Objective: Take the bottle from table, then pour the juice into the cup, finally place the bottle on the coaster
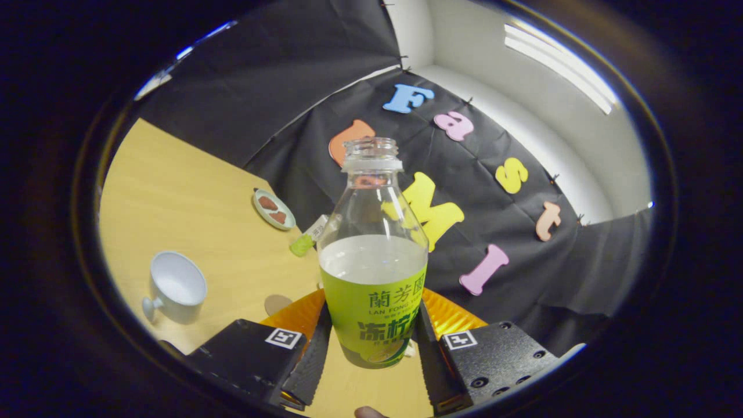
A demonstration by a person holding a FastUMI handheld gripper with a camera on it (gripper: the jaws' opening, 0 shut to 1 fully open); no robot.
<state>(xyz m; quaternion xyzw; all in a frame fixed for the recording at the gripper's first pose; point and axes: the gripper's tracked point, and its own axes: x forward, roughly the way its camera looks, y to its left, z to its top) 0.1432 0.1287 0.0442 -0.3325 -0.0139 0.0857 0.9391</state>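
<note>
An uncapped clear bottle (pixel 372 255) with a green label and pale juice up to about the label's top stands between my fingers, lifted off the wooden table (pixel 191 203). My gripper (pixel 371 339) is shut on the bottle's lower body, one finger on each side of the label. The view is tilted, and the bottle's neck points up toward the black wall. A white cup (pixel 176 285) with a handle sits on the table, off to the left of the bottle, and looks empty inside. An orange round coaster (pixel 447 313) lies just behind the bottle's base, partly hidden by it and my fingers.
A small pale green dish (pixel 273 209) with brown pieces rests on the table near the wall. A small green-and-white bottle (pixel 309 237) lies on its side beside the held bottle. A small round brown disc (pixel 277 303) lies near the coaster. A fingertip (pixel 368 413) shows below the fingers.
</note>
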